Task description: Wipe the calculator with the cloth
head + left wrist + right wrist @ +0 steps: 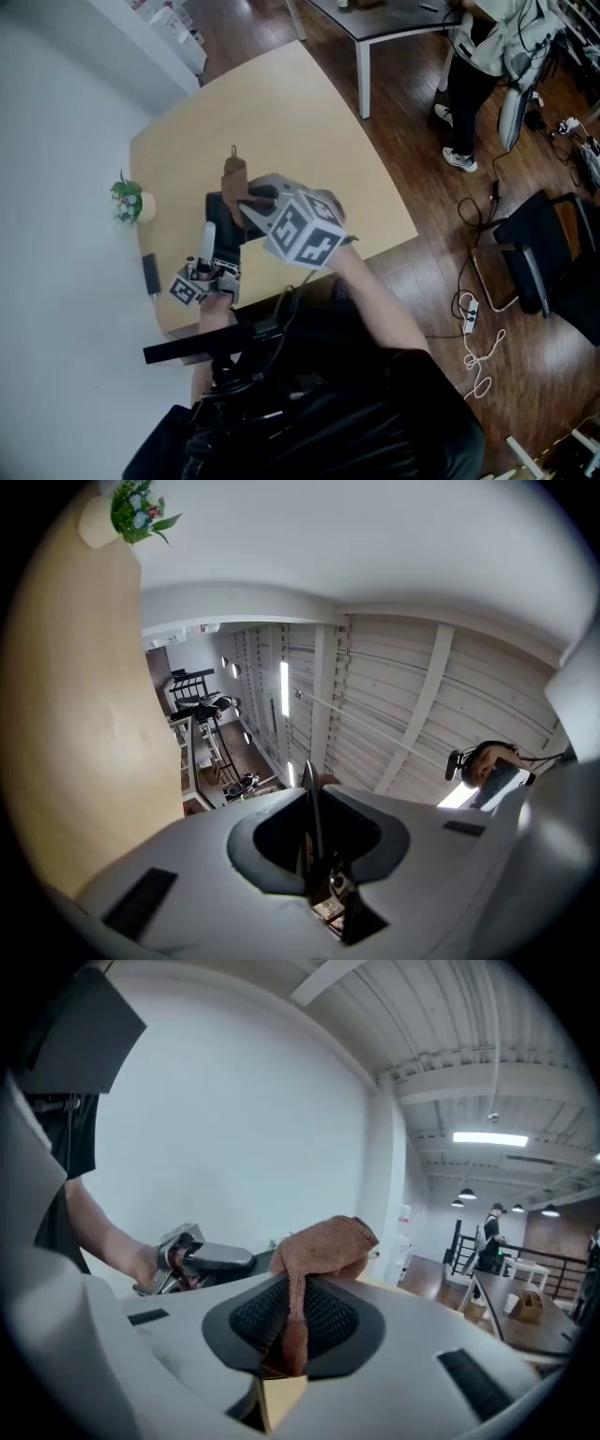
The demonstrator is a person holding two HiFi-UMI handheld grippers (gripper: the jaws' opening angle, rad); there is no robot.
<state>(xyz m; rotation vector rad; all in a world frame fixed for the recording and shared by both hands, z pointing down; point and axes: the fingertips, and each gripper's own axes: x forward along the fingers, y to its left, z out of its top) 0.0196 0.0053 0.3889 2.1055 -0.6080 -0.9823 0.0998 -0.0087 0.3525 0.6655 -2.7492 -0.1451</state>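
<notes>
A dark calculator [225, 217] is lifted off the tan table [309, 122], pinched at its near end by my left gripper [209, 251]. In the left gripper view it shows edge-on as a thin dark plate [313, 822] between the shut jaws of the left gripper [312, 799]. My right gripper [247, 201], with its marker cube, is shut on a brown cloth [234, 174] that lies against the calculator's far end. In the right gripper view the cloth [323, 1244] bunches out of the right gripper [298, 1283], close to the calculator [221, 1258] and the left gripper [174, 1252].
A small potted plant [127, 200] and a dark flat object [150, 272] sit at the table's left edge by the white wall. A person [483, 56] stands by another table [394, 23] at the back right. A chair [544, 253] and cables [473, 323] are on the floor.
</notes>
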